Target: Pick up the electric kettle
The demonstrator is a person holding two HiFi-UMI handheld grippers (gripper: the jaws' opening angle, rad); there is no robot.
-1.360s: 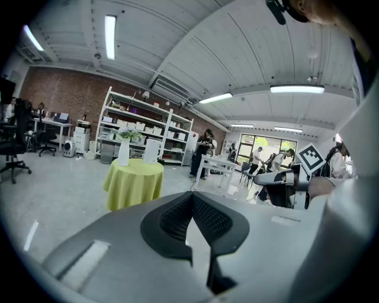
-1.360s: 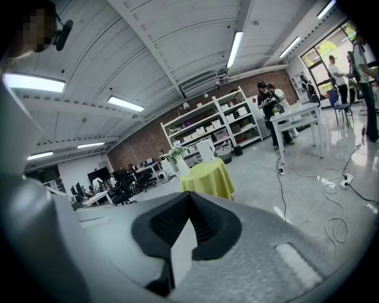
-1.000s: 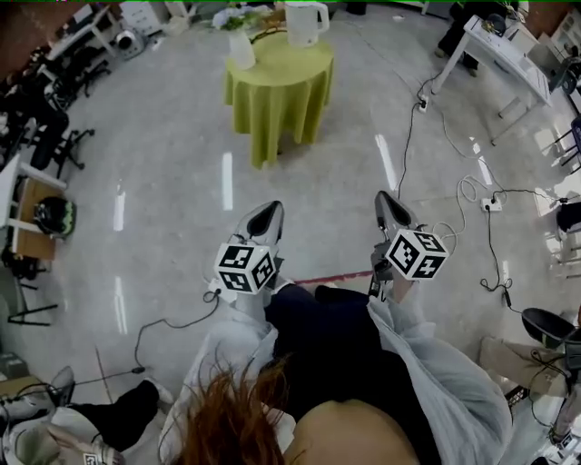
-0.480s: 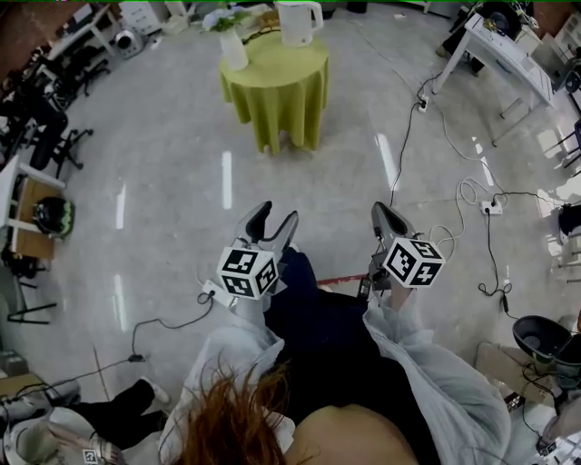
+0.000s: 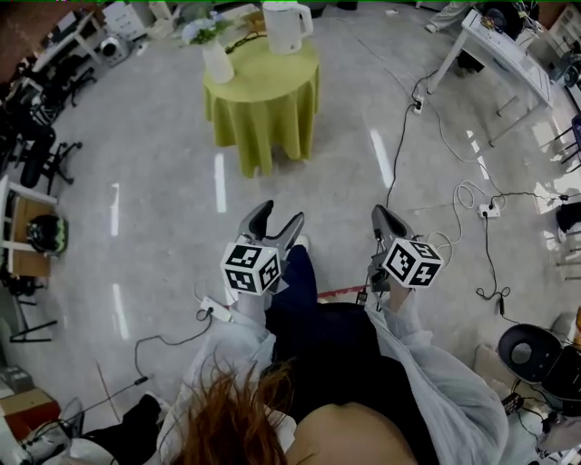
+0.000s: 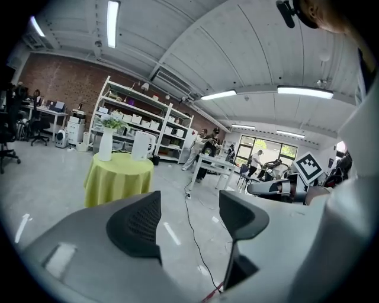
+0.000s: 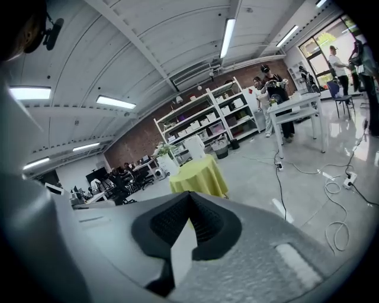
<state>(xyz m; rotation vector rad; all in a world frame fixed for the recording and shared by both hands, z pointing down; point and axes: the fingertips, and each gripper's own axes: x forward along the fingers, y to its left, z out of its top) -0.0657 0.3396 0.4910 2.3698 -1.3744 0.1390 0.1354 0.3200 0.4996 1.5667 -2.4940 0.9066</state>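
Fingers (image 6: 139, 228) of the left gripper (image 5: 277, 220) are parting and already stand wide, with only bare floor (image 5: 163, 182) showing between them. The right gripper (image 5: 382, 216) has its fingers (image 7: 169, 222) pressed together on nothing.

Both grippers are held low in front of the person and aimed at the round desk (image 5: 263, 100). That suggests the walk-up is under way, with the left one being readied for the grasp.

The kettle (image 5: 283, 25) stands upright near the desk's far edge, well apart from both grippers. Its loop handle is turned to the right in the head view, so a grasp will probably have to come from that side. A vase (image 5: 218, 64) with greenery stands near it, on its left, and seems far enough off not to hinder the reach.

The kettle is white, tall and smooth, apparently plastic, and should offer a firm hold by the handle. A yellow-green cloth drapes the desk in soft folds almost to the floor, which is glossy grey and mirrors the ceiling lamps. The finger pads are black with a fine ribbed texture, set in smooth grey shells.
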